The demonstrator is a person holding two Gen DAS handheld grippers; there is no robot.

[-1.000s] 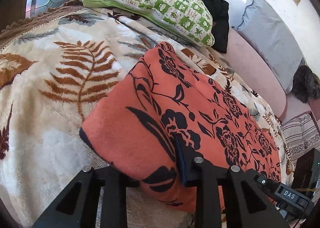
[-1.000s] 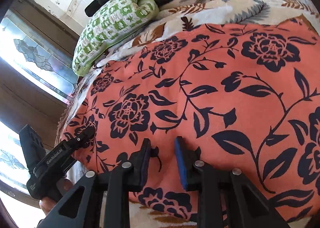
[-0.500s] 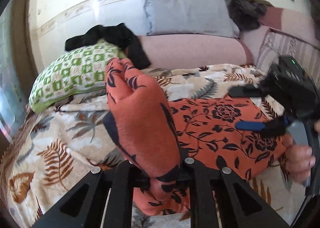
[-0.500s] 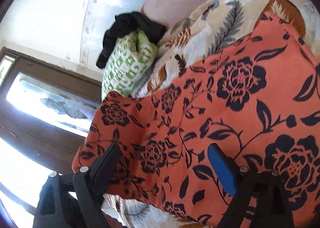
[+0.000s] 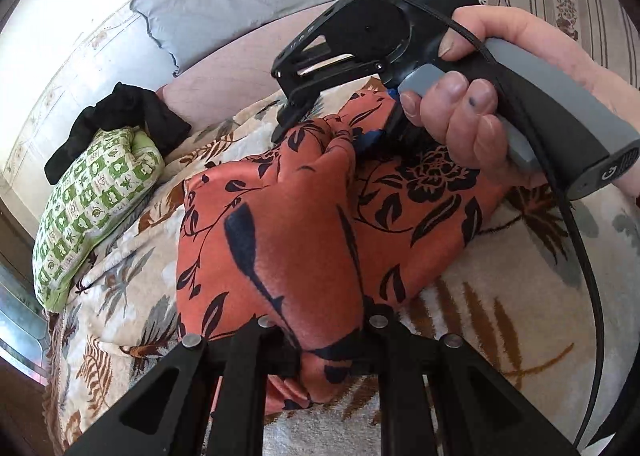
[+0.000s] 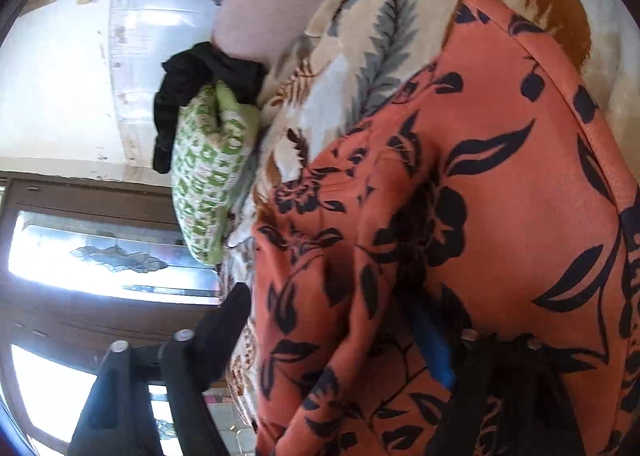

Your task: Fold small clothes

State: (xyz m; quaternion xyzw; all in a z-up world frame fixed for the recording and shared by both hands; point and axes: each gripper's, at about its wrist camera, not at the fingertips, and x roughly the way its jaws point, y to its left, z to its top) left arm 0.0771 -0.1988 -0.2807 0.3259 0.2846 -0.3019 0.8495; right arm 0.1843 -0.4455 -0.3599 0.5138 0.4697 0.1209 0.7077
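Note:
An orange cloth with dark flowers (image 5: 280, 236) lies folded over on the leaf-print blanket (image 5: 500, 296). My left gripper (image 5: 324, 352) is shut on a doubled edge of the cloth at the bottom of the left wrist view and holds it raised. Farther back, a hand (image 5: 460, 116) holds my right gripper (image 5: 326, 132), whose jaws straddle a bunched corner of the cloth. In the right wrist view the cloth (image 6: 500, 176) fills the right side. The right gripper (image 6: 336, 320) is closing with a fold between the jaws, and its black finger (image 6: 232, 308) stands just off the fabric.
A green patterned pillow (image 5: 92, 200) with a black garment (image 5: 120, 116) on it lies at the blanket's far left. A grey pillow (image 5: 240, 4) leans on the wall behind. A window (image 6: 100, 256) is at the left of the right wrist view.
My left gripper shut on the cloth's edge, lifted it and carried it over toward the right gripper. The right gripper let go, opened wide, then narrowed around the arriving fold.

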